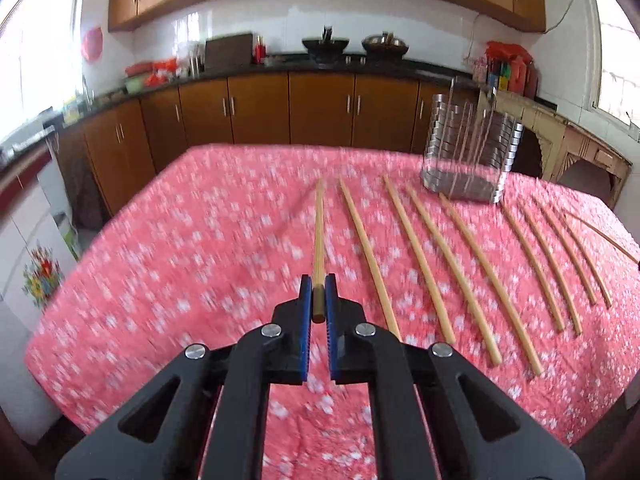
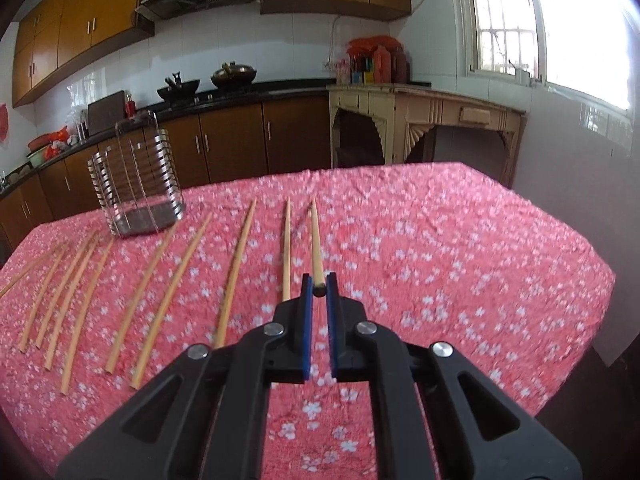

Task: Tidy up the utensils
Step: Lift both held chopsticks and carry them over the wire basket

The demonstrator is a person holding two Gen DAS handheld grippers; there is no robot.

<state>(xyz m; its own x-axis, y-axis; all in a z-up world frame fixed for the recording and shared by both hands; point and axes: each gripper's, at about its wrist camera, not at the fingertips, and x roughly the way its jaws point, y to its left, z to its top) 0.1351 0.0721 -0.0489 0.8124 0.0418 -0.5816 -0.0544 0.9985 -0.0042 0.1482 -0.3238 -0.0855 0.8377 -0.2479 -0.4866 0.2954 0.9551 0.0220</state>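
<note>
- While loose chopsticks (image 1: 424, 264) lie in a row before the wire holder (image 1: 470, 152), the left gripper (image 1: 319, 300) clamps one chopstick (image 1: 319, 236).
- Right of the holder, the right gripper (image 2: 319, 288) pinches another chopstick (image 2: 316, 240).

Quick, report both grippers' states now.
Left gripper: shut on a long bamboo chopstick.
Right gripper: shut on another bamboo chopstick.

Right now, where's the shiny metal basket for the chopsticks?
The metal basket stands upright at the table's far edge, behind the row of chopsticks, right in the left wrist view, left in the other.
</note>
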